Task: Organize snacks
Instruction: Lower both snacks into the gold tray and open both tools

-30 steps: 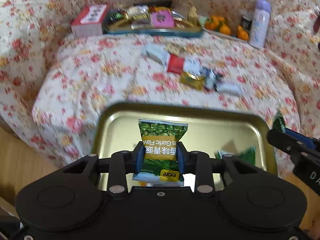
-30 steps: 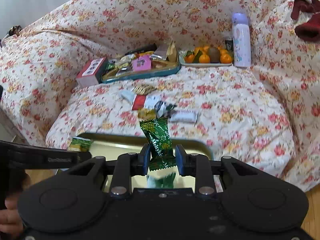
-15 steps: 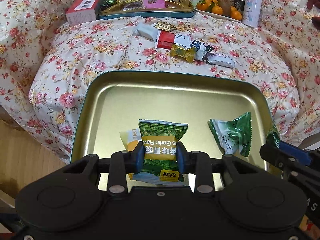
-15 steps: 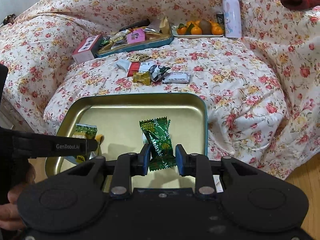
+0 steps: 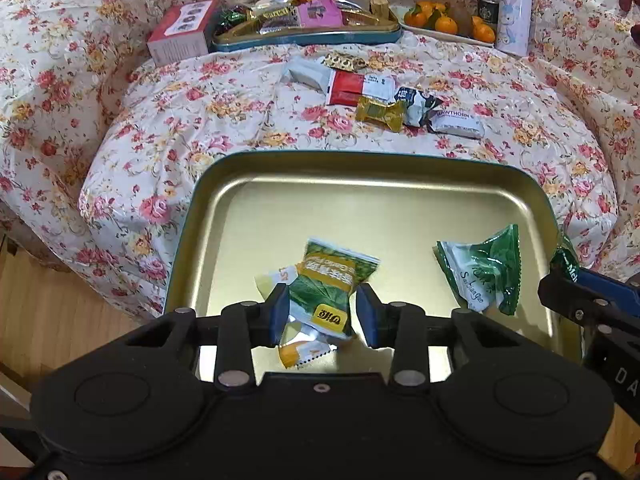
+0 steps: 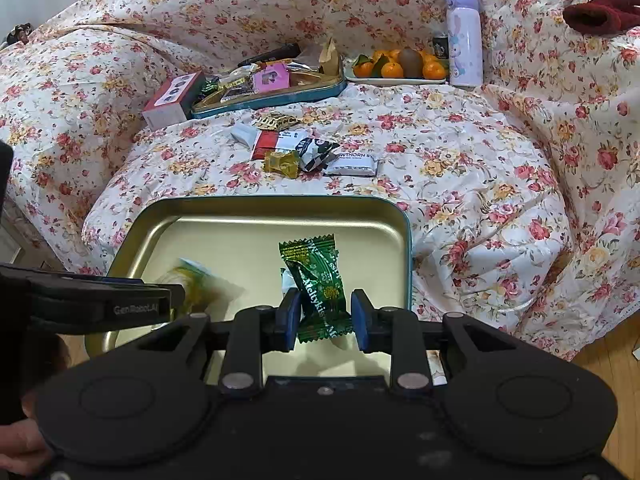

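A gold tray [image 5: 384, 216] with a teal rim lies at the sofa's front edge. My left gripper [image 5: 322, 312] is open above it; the green and yellow garlic pea packet [image 5: 330, 280] hangs tilted and loose between the fingers, over an orange and white packet [image 5: 298, 354]. A pale green candy packet [image 5: 480, 274] lies on the tray's right side. My right gripper [image 6: 324, 316] has opened a little; the dark green candy [image 6: 320, 280] leans between its fingers over the tray [image 6: 248, 216]. The pea packet is blurred in the right wrist view [image 6: 196, 288].
Several loose snacks [image 5: 384, 100] lie on the floral sofa cushion beyond the tray. Behind them stand a full teal snack tray [image 5: 308, 20], a red and white box [image 5: 182, 30], a plate of oranges [image 5: 444, 24] and a lilac bottle [image 5: 514, 6].
Both grippers have opened over the gold tray. The pea packet has slipped and tilted out of the left gripper's hold, and the green candy leans loose in the right gripper.
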Demonstrator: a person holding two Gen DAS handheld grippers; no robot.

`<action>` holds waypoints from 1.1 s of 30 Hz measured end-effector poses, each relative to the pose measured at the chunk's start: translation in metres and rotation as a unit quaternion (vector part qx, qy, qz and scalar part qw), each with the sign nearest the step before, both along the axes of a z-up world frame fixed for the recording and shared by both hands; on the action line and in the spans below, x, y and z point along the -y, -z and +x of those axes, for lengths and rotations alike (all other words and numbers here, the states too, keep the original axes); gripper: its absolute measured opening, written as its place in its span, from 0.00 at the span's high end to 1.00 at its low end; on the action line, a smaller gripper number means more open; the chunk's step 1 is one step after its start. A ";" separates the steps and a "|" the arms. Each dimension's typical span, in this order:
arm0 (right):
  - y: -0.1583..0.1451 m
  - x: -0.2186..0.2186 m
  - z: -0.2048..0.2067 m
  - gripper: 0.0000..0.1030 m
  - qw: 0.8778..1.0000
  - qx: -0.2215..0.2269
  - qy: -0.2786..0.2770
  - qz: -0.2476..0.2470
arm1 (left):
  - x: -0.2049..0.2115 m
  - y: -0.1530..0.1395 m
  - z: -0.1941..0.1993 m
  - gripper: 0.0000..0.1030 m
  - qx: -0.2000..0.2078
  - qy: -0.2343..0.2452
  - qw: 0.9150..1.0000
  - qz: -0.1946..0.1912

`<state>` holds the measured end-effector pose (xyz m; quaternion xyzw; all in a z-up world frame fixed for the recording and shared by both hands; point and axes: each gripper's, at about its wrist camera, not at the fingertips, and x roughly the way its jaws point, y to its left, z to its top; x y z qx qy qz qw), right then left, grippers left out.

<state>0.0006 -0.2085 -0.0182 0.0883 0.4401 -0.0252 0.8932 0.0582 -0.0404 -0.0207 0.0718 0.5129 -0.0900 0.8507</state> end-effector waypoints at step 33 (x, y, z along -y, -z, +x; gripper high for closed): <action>-0.002 -0.006 0.021 0.53 0.999 0.013 0.000 -0.032 | -0.001 0.001 0.006 0.54 -0.006 -0.010 1.000 0.010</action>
